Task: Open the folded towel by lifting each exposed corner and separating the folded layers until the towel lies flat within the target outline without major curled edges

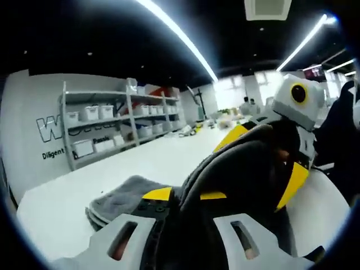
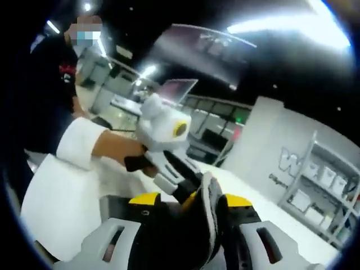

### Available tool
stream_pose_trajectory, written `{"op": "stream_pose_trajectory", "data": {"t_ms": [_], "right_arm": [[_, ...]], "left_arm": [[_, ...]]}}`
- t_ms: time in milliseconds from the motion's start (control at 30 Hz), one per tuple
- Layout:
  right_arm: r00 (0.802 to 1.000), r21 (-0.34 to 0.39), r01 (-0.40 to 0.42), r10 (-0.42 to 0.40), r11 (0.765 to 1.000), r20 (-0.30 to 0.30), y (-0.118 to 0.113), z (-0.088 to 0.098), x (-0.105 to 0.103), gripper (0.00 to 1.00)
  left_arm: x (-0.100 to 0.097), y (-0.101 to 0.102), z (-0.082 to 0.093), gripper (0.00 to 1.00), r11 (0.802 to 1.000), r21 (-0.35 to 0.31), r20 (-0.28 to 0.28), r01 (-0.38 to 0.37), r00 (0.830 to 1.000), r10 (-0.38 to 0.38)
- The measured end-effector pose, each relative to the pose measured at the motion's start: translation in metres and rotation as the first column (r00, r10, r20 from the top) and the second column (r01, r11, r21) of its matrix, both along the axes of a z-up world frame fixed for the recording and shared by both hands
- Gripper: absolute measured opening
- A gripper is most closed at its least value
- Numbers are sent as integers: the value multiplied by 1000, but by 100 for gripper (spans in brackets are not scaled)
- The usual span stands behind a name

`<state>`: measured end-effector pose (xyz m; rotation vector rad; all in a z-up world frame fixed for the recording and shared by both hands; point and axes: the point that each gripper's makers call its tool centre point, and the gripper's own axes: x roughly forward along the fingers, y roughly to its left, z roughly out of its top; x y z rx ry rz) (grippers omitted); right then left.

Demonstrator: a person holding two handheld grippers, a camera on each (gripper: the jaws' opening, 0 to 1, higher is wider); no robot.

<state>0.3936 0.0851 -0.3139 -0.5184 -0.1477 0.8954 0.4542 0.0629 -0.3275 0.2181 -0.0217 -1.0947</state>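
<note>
Left gripper (image 1: 188, 233): jaws rise from the bottom of the left gripper view, pinched on a raised fold of the grey towel (image 1: 121, 197) that drapes up between them.
Towel: the rest lies folded on the white table (image 1: 67, 197), left of the jaws (stacked layers show at its near edge).
Right gripper (image 2: 211, 236): in the right gripper view its jaws clamp a thin upright edge of the same grey cloth.
Other gripper: in each view, the opposite gripper sits just beyond the lifted cloth.
Hand (image 2: 121, 149): grips the left gripper's handle, white sleeve (image 2: 79, 143) behind it.
Background: shelves (image 1: 107, 126) with white bins against the wall.
</note>
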Motion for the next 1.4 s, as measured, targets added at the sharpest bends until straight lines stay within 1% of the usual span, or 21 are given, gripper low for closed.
{"op": "stream_pose_trajectory", "data": {"t_ms": [100, 200, 267, 367, 433, 500, 533, 633, 667, 733, 800, 967, 1000, 1033, 1100, 1200, 1300, 1400], "right_arm": [[999, -14, 44, -43, 999, 27, -5, 3, 5, 30], [995, -55, 73, -69, 996, 72, -6, 3, 5, 29], [993, -72, 81, -75, 994, 90, -5, 1, 5, 28], [994, -69, 70, -64, 995, 84, -3, 2, 3, 28], [994, -73, 68, -61, 995, 94, -4, 3, 1, 26], [993, -86, 56, -47, 995, 105, -3, 3, -1, 18], [994, -89, 53, -44, 995, 101, -4, 3, -1, 12], [995, -97, 41, -33, 994, 91, -6, 0, 2, 2], [996, -107, 37, -27, 994, 90, -6, -2, 3, 2], [996, -119, 51, -42, 992, 77, -9, -5, 9, 1], [997, -126, 54, -45, 991, 70, -11, -8, 12, 0], [998, -12, 60, -61, 998, -20, -21, -2, 19, 0], [997, 16, 68, -67, 998, -38, -25, 0, 22, 0], [996, 37, 77, -75, 996, -50, -29, 0, 26, 0], [993, 41, 102, -99, 994, -66, -39, -2, 33, 0], [988, 73, 137, -131, 988, -76, -54, 1, 43, 0], [980, 101, 177, -166, 979, -106, -68, 2, 51, 0], [977, 114, 193, -181, 975, -111, -75, 4, 52, 0]], "left_arm": [[0, -1, 0, 14, 1000, 8, 10, -8, 1000, 8], [-2, 0, 5, 14, 1000, -17, 2, -8, 1000, 8], [-2, 1, 7, 14, 1000, -25, 3, -9, 1000, 9], [-2, 1, 9, 14, 999, -32, 7, -14, 1000, 14], [-2, 1, 8, 14, 999, -33, 8, -15, 1000, 16], [1, 4, 9, 15, 1000, -23, 19, -16, 1000, 17], [2, 4, 9, 15, 1000, -20, 30, -13, 999, 14], [1, 4, 8, 19, 1000, 4, 50, -2, 999, 1], [2, 4, 7, 20, 1000, 9, 50, -2, 999, 2], [9, 8, -2, 24, 999, 35, 44, -17, 999, 15], [12, 10, -6, 25, 999, 40, 41, -20, 999, 19], [14, 12, -6, 28, 998, 49, 49, -37, 998, 35], [13, 12, -7, 29, 998, 51, 48, -36, 998, 34], [13, 12, -8, 29, 998, 50, 34, -29, 999, 27], [16, 15, -11, 31, 998, 53, 16, -44, 999, 43], [19, 19, -11, 32, 996, 60, 20, -58, 998, 57], [21, 23, -12, 32, 996, 56, 8, -72, 997, 72], [23, 27, -13, 33, 994, 69, 12, -85, 996, 85]]}}
